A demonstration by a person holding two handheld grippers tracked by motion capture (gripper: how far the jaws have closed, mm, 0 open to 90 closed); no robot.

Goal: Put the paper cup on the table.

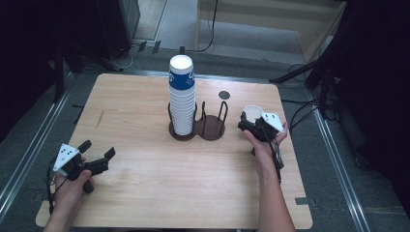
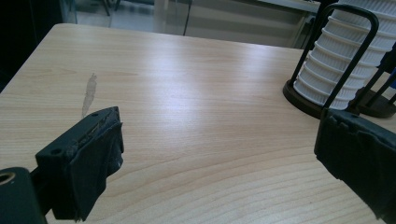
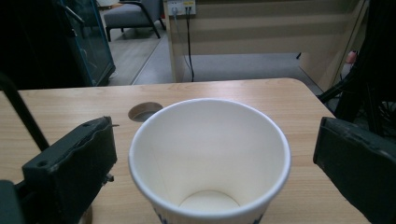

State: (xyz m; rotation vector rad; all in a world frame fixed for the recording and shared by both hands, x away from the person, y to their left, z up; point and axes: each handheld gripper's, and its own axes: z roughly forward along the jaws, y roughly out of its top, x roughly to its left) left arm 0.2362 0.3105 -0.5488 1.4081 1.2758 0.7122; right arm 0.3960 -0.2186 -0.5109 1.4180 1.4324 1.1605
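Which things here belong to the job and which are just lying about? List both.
In the job: single cup, right gripper, cup stack, holder.
Just about: left gripper, table hole, floor cables.

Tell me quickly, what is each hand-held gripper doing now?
Left hand-held gripper: open, holding nothing.
Right hand-held gripper: open, paper cup between its jaws, not gripped.

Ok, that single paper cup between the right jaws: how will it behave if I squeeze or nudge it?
The cup looks thin-walled and empty, so probably very light and easy to crush or oval under a firm squeeze. It stands upright on the table, narrower at the base than at the rim, so a push near the rim would likely tip it. The right gripper is open around it, pads apart from the wall.
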